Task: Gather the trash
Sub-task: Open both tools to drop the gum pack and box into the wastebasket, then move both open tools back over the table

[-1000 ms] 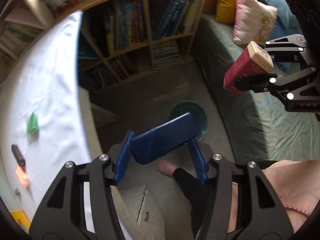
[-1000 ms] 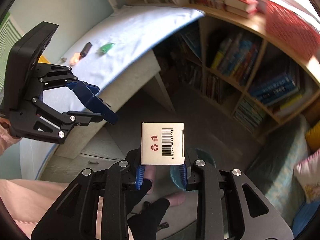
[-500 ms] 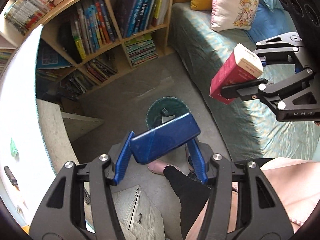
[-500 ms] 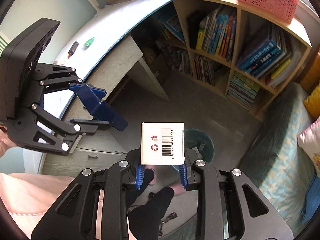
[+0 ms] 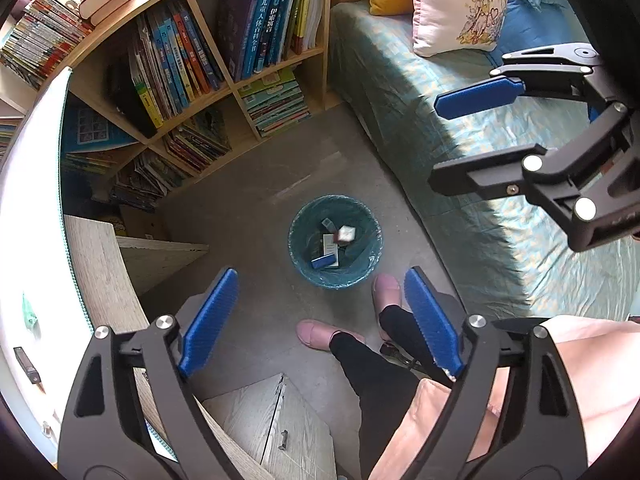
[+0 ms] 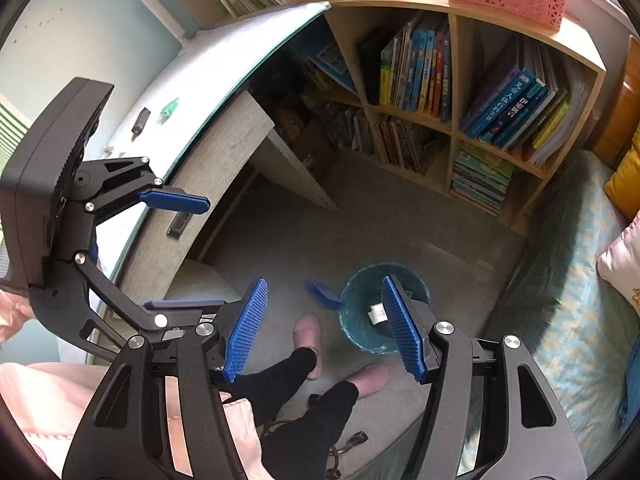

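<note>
Teal-lined bin (image 5: 335,241) is seen on the floor by the person's pink slippers, with small boxes (image 5: 325,261) lying inside. Left claw (image 5: 320,320) is held above it, jaws opening, nothing between them. Right claw (image 6: 324,328) is likewise opening and empty. A blurred blue box (image 6: 322,295) is seen just beside the bin rim.

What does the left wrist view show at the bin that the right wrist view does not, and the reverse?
Left wrist only: straight down into the bin, where several small boxes lie. Right wrist only: a blurred blue box in the air beside the rim, and the desk top with a green scrap. Both: the teal-lined bin, the bookshelf, and both grippers, left and right, jaws opening and empty.
</note>
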{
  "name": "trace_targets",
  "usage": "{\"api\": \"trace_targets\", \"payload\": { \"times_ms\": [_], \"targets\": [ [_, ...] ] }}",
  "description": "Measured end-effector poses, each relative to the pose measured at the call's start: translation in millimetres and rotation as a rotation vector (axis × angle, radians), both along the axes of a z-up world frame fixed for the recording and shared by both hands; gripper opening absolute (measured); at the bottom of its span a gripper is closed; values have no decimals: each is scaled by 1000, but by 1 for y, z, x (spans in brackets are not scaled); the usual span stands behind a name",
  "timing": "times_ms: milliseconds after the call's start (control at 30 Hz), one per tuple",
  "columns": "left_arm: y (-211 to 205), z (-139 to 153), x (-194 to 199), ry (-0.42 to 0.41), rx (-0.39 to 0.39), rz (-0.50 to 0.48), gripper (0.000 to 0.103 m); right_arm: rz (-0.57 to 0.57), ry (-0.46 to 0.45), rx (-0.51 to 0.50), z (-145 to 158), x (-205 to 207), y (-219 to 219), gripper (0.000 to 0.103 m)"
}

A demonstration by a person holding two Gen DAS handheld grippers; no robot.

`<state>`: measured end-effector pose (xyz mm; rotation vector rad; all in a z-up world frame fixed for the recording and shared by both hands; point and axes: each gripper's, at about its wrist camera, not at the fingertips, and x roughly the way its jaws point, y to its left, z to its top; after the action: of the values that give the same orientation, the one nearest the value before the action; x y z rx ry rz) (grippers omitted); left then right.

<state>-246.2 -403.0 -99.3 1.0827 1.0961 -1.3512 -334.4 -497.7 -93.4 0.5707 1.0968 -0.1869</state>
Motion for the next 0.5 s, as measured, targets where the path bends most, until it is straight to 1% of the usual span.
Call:
{"api": "trace_targets", "payload": {
  "times_ms": [500],
  "targets": [
    [10,7,14,2,-9,42,87,-4,-3,-13,3,4,0,61]
  ]
}}
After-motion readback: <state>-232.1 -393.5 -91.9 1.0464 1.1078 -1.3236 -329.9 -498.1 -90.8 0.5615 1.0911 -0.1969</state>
